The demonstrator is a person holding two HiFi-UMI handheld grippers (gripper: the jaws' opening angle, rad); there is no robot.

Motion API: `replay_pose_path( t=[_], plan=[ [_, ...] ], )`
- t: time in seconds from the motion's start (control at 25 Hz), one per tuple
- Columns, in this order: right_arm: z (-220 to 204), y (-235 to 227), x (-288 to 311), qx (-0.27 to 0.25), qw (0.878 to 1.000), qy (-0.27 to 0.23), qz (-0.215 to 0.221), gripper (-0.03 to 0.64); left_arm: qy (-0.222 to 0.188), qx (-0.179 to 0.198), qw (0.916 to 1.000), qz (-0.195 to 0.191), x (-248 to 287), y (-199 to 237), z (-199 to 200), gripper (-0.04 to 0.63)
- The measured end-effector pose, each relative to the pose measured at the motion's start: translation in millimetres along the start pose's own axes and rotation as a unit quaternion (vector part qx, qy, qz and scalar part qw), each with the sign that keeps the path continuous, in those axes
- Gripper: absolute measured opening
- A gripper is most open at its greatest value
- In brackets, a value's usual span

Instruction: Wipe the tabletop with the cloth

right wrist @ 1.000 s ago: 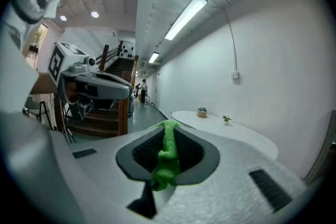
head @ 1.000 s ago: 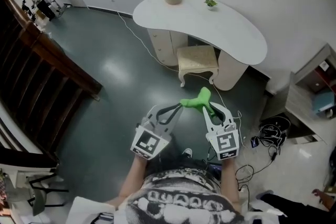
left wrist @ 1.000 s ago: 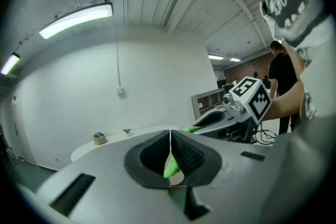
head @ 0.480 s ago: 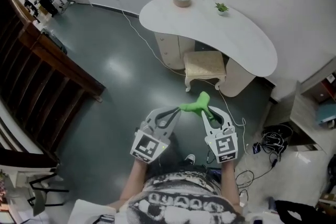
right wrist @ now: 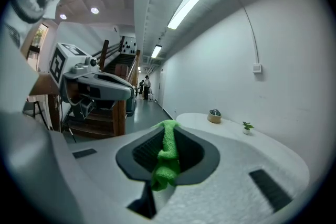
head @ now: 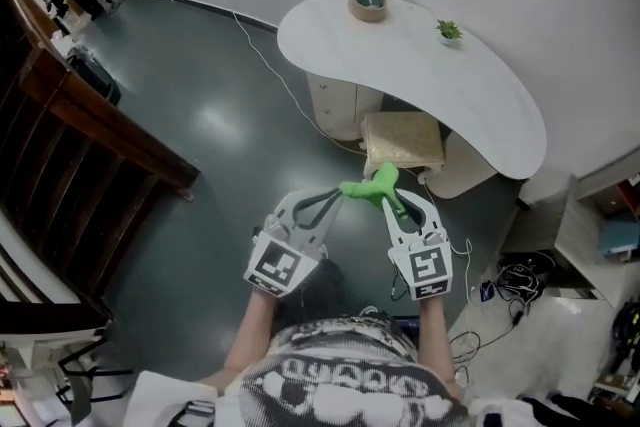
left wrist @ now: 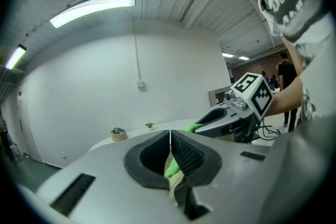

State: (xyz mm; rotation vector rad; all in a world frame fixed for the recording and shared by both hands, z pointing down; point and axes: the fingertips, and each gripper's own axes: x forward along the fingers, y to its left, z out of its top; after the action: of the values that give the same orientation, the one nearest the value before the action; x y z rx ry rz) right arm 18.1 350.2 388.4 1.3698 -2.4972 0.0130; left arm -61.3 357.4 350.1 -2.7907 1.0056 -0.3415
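In the left gripper (left wrist: pixel 170 139) view, the cloth (left wrist: pixel 172 168) is nearly all hidden behind its closed jaws. Ahead of the right gripper (head: pixel 395 201), the tabletop (head: pixel 440 75) hides part of the stool (head: pixel 400 137). The round object (head: pixel 367 0) on that tabletop is too small to identify.

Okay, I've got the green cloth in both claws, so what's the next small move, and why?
Probably step forward toward the white table and carry the cloth over its top. The left claw and right claw are both shut on the cloth, which hangs above the dark floor, short of the table, so no wiping can start from here.
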Motion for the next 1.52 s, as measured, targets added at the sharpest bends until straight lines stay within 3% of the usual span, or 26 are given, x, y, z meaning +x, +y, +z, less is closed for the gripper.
replay_pose_path(
  t=[0.48, 0.96, 1.32, 1.52],
  plan=[
    [38.0, 5.7, 120.0, -0.004, 1.000, 0.000, -0.029, 0.051, -0.010, 0.021, 0.9996, -0.013, 6.7, 130.9, -24.9, 0.008],
    [40.4, -2.4, 159.3, -0.006, 0.999, 0.018, -0.037, 0.051, -0.012, 0.008, 0.9996, -0.023, 20.1, 169.2, -41.8, 0.008],
    [43.0, -23.0, 203.9, -0.013, 1.000, 0.010, -0.019, 0.051, 0.006, 0.017, 0.9998, -0.004, 42.7, 206.1, -52.5, 0.008],
    [50.6, -49.4, 247.0, -0.055, 0.998, -0.003, -0.012, 0.051, 0.020, 0.026, 0.9994, 0.002, 72.5, 233.9, -55.9, 0.006]
  ],
)
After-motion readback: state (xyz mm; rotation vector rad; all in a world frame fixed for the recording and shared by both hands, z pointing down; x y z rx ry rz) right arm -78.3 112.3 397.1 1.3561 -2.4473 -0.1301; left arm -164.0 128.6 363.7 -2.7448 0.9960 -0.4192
